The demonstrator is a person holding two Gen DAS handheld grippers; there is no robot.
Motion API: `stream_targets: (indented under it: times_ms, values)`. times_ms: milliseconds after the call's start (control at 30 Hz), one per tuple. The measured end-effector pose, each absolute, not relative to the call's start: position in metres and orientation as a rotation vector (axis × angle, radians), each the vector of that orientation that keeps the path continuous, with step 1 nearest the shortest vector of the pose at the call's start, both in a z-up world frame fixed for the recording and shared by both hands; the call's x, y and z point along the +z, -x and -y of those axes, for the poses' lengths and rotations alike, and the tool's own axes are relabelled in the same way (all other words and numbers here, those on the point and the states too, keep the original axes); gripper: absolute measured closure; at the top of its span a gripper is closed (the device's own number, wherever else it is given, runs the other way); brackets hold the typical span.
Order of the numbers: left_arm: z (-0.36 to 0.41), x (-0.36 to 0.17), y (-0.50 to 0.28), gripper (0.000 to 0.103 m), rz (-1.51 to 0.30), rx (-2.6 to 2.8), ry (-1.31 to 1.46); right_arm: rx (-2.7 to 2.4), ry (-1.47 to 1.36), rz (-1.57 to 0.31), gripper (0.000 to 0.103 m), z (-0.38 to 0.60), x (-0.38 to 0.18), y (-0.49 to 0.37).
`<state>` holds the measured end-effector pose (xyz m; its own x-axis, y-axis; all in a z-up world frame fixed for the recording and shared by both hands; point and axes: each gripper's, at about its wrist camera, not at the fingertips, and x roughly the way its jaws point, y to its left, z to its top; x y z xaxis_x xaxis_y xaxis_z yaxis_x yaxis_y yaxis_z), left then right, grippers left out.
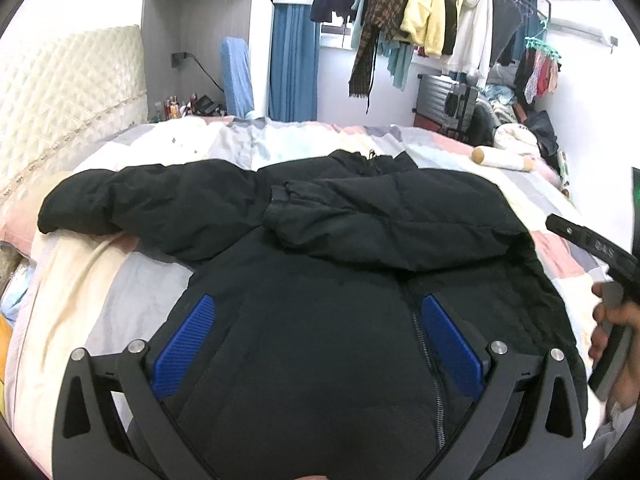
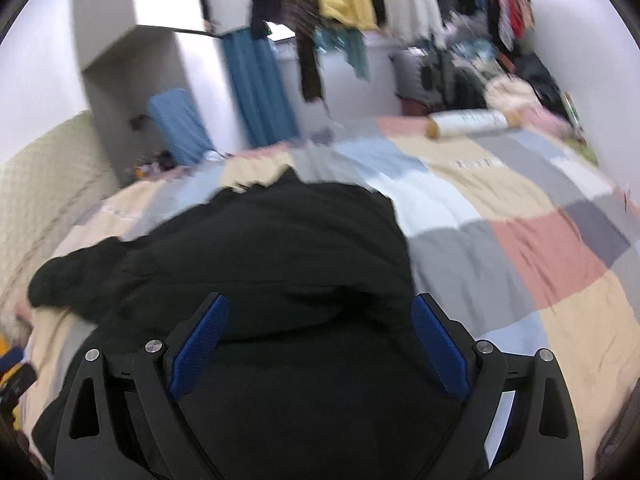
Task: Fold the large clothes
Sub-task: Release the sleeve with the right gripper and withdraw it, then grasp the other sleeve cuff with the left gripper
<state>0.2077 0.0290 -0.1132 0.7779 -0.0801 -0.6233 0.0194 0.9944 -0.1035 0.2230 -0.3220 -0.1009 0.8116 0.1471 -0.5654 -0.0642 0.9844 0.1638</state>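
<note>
A large black padded jacket (image 1: 304, 240) lies spread on the bed, front up, zipper running down its middle, both sleeves folded across the chest. My left gripper (image 1: 318, 308) is open, its blue pads (image 1: 182, 344) spread wide just above the jacket's lower front, holding nothing. The right gripper, held in a hand, shows at the right edge of the left wrist view (image 1: 612, 280). In the right wrist view, which is blurred, my right gripper (image 2: 320, 308) is open above the jacket (image 2: 256, 248) near its right side, blue pads (image 2: 440, 356) apart and empty.
The jacket rests on a patchwork quilt (image 2: 500, 216) covering the bed. A cream quilted headboard (image 1: 68, 92) is at the left. A white roll with wooden ends (image 1: 502, 158) lies at the far right. A rack of hanging clothes (image 1: 424, 12) and a suitcase (image 1: 444, 100) stand behind.
</note>
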Motion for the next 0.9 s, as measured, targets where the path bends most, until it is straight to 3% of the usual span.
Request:
stream_targets:
  times_ms: [500, 733, 900]
  values:
    - [-0.026, -0.108, -0.176, 0.000, -0.649, -0.078, 0.089, 0.194, -0.064, -0.528, 0.009, 0.278, -0.090, -0.116]
    - [-0.027, -0.118, -0.169, 0.000, -0.657, -0.089, 0.099, 0.188, -0.083, -0.516, 0.000, 0.276, -0.091, -0.092]
    - [-0.032, -0.118, -0.168, 0.000, -0.657, -0.081, 0.118, 0.171, -0.069, -0.508, 0.000, 0.278, -0.094, -0.090]
